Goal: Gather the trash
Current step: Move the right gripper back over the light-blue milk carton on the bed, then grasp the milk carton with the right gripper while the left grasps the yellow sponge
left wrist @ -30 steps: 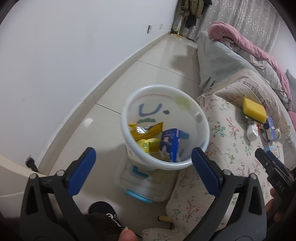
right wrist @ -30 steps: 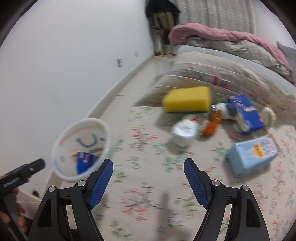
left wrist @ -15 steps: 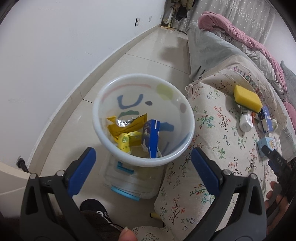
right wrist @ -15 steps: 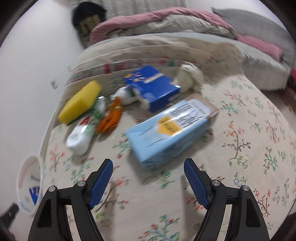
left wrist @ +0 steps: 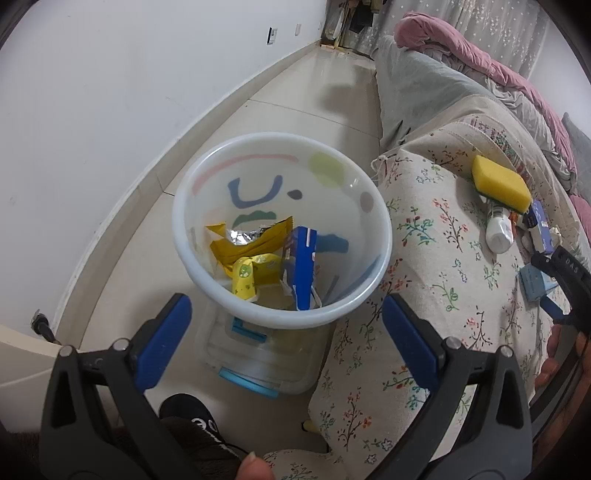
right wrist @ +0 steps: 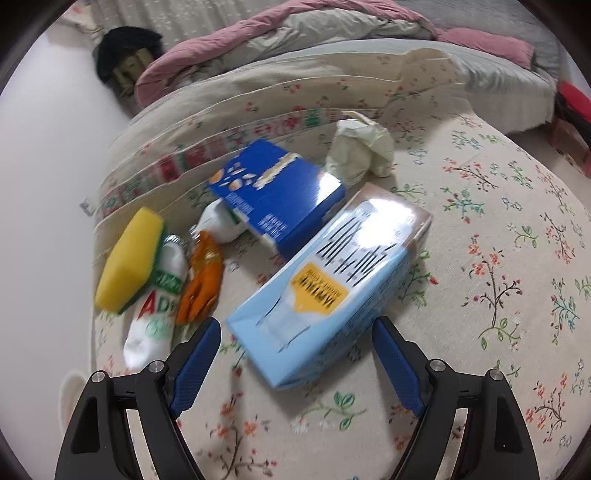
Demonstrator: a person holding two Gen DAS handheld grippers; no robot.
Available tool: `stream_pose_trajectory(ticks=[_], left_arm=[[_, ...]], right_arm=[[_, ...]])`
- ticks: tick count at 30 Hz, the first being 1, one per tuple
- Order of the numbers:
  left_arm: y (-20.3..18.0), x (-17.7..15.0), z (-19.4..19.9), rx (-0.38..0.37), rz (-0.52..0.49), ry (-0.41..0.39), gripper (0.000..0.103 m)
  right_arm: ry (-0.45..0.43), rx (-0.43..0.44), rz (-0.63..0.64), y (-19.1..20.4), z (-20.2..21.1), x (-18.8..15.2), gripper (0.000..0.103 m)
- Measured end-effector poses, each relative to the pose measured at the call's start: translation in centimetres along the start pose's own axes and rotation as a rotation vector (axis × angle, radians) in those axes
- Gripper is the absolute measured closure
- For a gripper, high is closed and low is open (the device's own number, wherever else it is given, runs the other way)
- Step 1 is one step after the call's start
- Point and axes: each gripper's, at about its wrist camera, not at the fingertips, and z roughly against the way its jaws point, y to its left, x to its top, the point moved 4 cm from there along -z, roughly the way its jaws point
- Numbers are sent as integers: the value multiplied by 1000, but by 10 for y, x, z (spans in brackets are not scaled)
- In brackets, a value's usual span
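My left gripper point(left wrist: 284, 325) is open and hovers just above the near rim of a white trash bin point(left wrist: 376, 258) that holds yellow wrappers point(left wrist: 251, 247) and a blue carton point(left wrist: 301, 269). My right gripper point(right wrist: 295, 358) is open, low over the floral cloth, with a light blue carton point(right wrist: 328, 291) lying just ahead between its fingers. Behind it lie a dark blue box point(right wrist: 277, 192), a crumpled paper point(right wrist: 358, 151), an orange wrapper point(right wrist: 203, 280), a white bottle point(right wrist: 159, 306) and a yellow sponge point(right wrist: 129, 258). The right gripper also shows in the left wrist view point(left wrist: 565, 280).
The bin stands on a clear plastic box with a blue lid point(left wrist: 258, 362) on the tiled floor, between a white wall point(left wrist: 92, 110) and the floral-covered surface point(left wrist: 436, 258). A bed with a pink quilt point(right wrist: 295, 26) lies behind. A dark shoe point(left wrist: 188, 410) is below.
My right gripper has swung from facing the bin to the trash pile and closed in on the light blue carton. My left gripper has drawn nearer over the bin.
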Motion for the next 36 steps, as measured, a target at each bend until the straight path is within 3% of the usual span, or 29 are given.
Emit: stream_pose_trajectory(ticks=[7,13,19,26,36], left_arm=[[-5,0,-2,1,-6,7,1],[-13,0,-5,-1,-22,13,1],[-32,3,-7,-23,-41,16,1],[-78,12,-11,-94,-105,12,1],[-159,21,-24,-224,-244,-9,1]], right_arm=[[15,-8,-68,-9,-13,17,17],[26,8,-44,-19,-18,27,17],[62,62,29,-40,-21,35,27],[108,120,108,-56,-12,31,38],[90,136,134,-96,10,26,39]])
